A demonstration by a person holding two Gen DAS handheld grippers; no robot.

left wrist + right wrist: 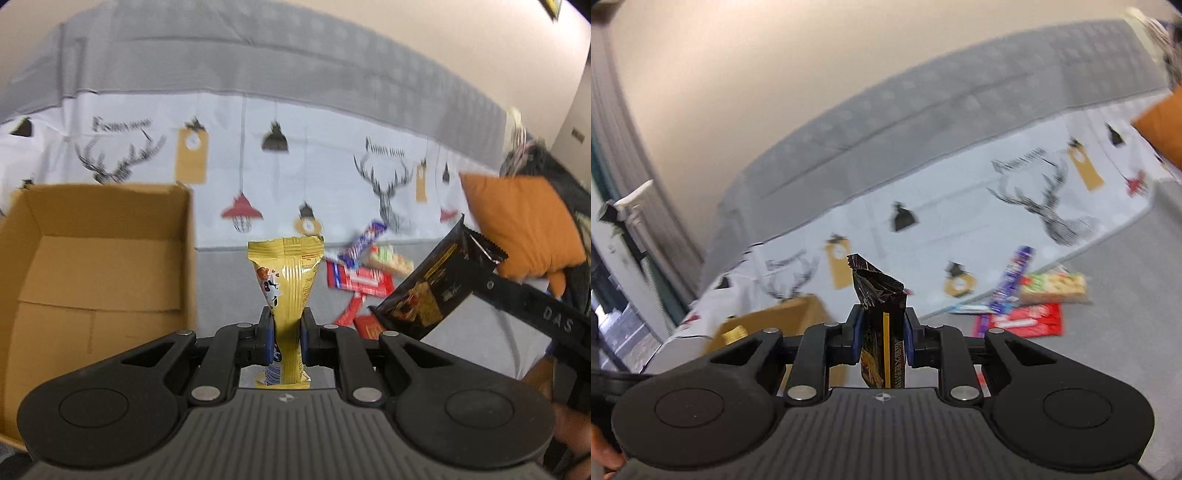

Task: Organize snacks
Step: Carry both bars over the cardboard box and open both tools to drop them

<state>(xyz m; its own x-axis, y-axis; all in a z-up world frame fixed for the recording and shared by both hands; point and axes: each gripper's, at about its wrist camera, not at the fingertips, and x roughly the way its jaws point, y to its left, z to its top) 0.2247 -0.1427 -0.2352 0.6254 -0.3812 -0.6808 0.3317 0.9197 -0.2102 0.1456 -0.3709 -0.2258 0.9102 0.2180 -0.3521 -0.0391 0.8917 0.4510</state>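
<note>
Mid-task. Left claw (pixel 287 326) is clamped on a yellow packet (pixel 286 280); right claw (pixel 882 334) is clamped on a black packet (pixel 881 325). Cardboard box (pixel 99 258) is seen left of the left claw. Loose snacks (pixel 360 275) are left on the sofa, right of it.

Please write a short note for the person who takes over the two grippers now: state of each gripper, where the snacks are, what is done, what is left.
Left gripper: shut on the yellow snack pack, held upright in the air.
Right gripper: shut on the black snack bar.
Cardboard box: open, on the left side; nothing visible inside from the left wrist view.
Loose snacks: a small pile of red, blue and green packs on the grey surface, right of the box.
Done: two snacks picked up.
Left: probably put both in the box, then collect the pile.
</note>
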